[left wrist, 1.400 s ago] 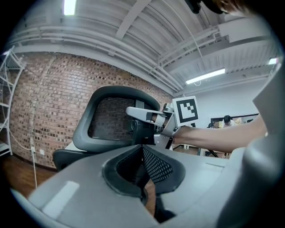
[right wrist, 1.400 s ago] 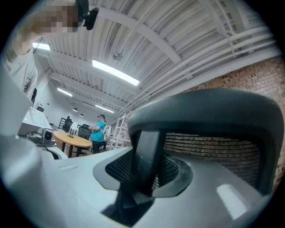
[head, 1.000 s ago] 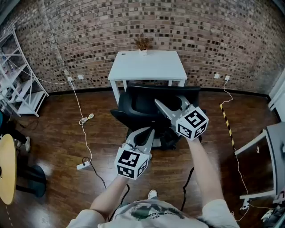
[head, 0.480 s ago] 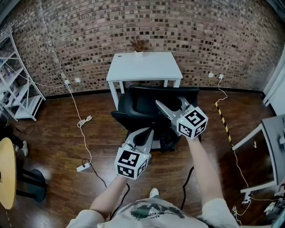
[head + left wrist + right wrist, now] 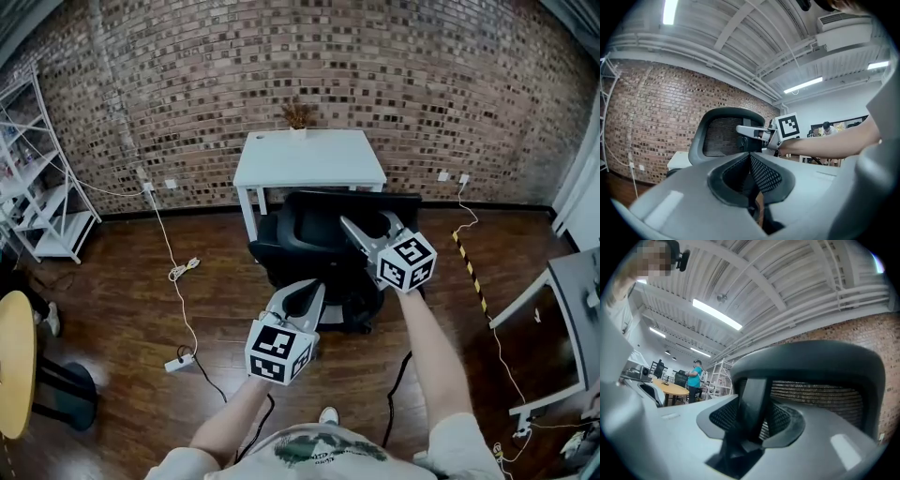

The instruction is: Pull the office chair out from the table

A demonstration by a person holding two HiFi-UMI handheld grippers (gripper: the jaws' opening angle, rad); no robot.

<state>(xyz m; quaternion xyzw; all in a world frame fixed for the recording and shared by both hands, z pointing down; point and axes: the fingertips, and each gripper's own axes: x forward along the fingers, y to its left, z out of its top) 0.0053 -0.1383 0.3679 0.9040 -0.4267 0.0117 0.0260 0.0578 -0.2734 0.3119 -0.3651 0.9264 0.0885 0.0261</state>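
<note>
1. The office chair (image 5: 305, 234) stands on the wooden floor (image 5: 141, 281), just in front of the white table (image 5: 309, 155). Its back faces the person and its seat is toward the table.
2. The table stands against the brick wall (image 5: 375, 75) and carries a small plant (image 5: 298, 114) at its far edge.
3. The right gripper (image 5: 373, 223) is at the top of the chair's back. Its fingers are apart and have just been opening. A black upright bar (image 5: 752, 404) of the chair stands between them, and the fingers do not seem to press on it.
4. The left gripper (image 5: 302, 295) is lower and nearer to the person, behind the chair and not touching it. Its fingers are closed, with nothing between them.
5. In the left gripper view, the mesh back of the chair (image 5: 724, 136) rises ahead, and the right gripper (image 5: 754, 133) reaches to it from the right.
</note>
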